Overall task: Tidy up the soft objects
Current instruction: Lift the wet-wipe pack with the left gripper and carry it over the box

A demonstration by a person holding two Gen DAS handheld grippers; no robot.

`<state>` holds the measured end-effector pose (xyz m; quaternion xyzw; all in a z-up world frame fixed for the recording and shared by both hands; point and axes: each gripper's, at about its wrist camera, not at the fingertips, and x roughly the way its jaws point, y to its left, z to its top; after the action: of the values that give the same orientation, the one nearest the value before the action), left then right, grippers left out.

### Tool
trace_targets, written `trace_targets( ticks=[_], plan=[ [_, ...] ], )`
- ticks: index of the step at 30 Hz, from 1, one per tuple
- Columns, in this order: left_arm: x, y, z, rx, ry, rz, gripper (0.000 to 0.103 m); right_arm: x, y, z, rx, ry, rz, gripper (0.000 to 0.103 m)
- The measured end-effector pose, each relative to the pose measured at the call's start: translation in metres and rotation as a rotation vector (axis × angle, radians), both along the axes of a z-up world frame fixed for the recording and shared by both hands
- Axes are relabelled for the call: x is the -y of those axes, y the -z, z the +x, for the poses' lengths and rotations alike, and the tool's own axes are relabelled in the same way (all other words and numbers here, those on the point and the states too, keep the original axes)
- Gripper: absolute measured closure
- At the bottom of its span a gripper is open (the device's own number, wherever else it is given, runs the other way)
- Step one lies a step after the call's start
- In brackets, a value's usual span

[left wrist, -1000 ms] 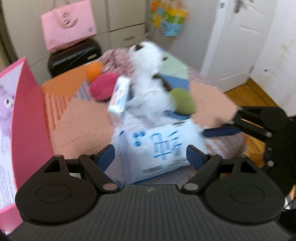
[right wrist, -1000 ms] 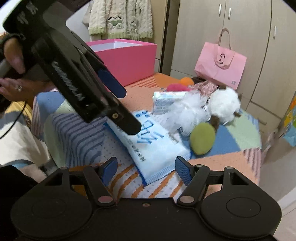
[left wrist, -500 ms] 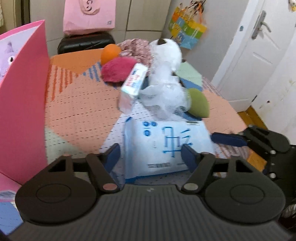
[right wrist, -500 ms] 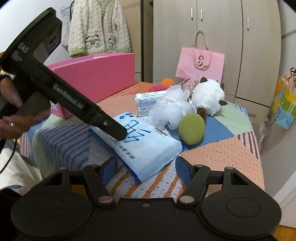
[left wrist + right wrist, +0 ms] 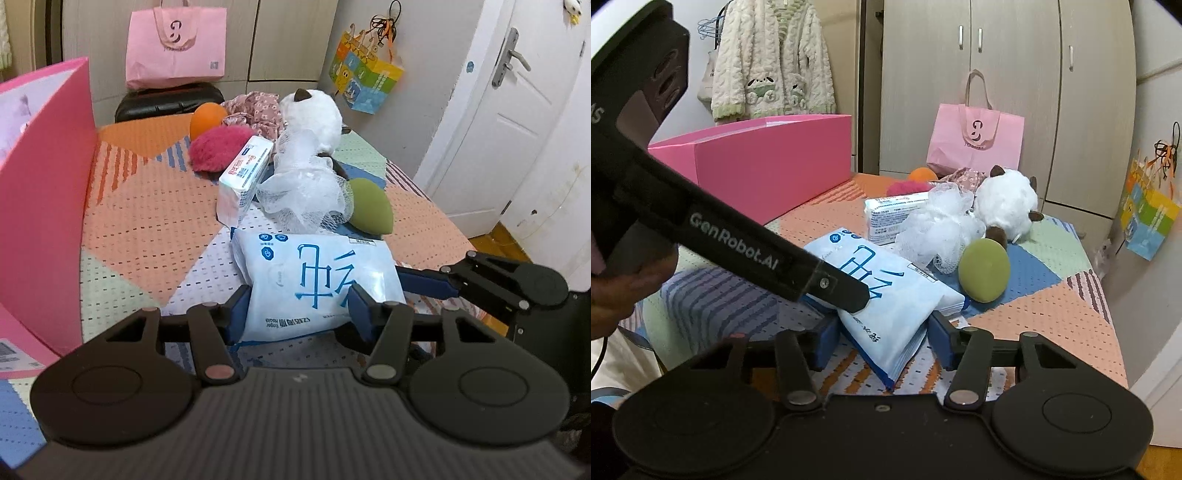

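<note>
Large tissue pack (image 5: 314, 280) lies flat on the patterned bedspread (image 5: 140, 206), nearest of the soft things, its long axis running across the left wrist view.

Left gripper (image 5: 295, 308) sits at the pack's near edge. Jaws have just been closing, and the blue pads now press into the wrapper at both sides: pinching the pack. Right gripper (image 5: 882, 341) comes in from the other end. Its jaws have also just been closing, straddling the pack's corner; left pad touches, right pad looks just clear, so a firm grip there is doubtful.

Both tools are on the same pack from opposite ends. Pink box (image 5: 44, 192) stands open to the left gripper's side, so my guess is a two-handed lift toward it.

Behind the pack: small tissue pack (image 5: 243, 177), mesh sponge (image 5: 306, 192), green puff (image 5: 371, 212), plush toy (image 5: 314, 114).
</note>
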<state>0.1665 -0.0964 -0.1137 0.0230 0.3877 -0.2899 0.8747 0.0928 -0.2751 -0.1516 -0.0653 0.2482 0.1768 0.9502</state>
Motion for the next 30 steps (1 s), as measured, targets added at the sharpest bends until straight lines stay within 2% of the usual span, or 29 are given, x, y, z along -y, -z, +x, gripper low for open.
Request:
trace_targets(
  ticks=[6, 11, 17, 30],
  plan=[
    [-0.007, -0.009, -0.007, -0.028, -0.004, 0.004, 0.048, 0.000, -0.007, -0.003, -0.043, -0.021, 0.028, 0.045],
    [-0.017, -0.018, -0.015, -0.039, -0.001, -0.011, 0.048, -0.005, -0.014, -0.010, -0.044, -0.046, 0.022, 0.046],
    [-0.029, -0.030, -0.024, -0.086, 0.005, -0.008, 0.043, -0.015, -0.031, -0.018, -0.076, -0.089, -0.001, 0.046],
    [-0.086, -0.071, -0.040, -0.140, -0.038, -0.032, 0.043, -0.057, -0.077, -0.019, -0.161, -0.218, -0.070, 0.046]
  ],
)
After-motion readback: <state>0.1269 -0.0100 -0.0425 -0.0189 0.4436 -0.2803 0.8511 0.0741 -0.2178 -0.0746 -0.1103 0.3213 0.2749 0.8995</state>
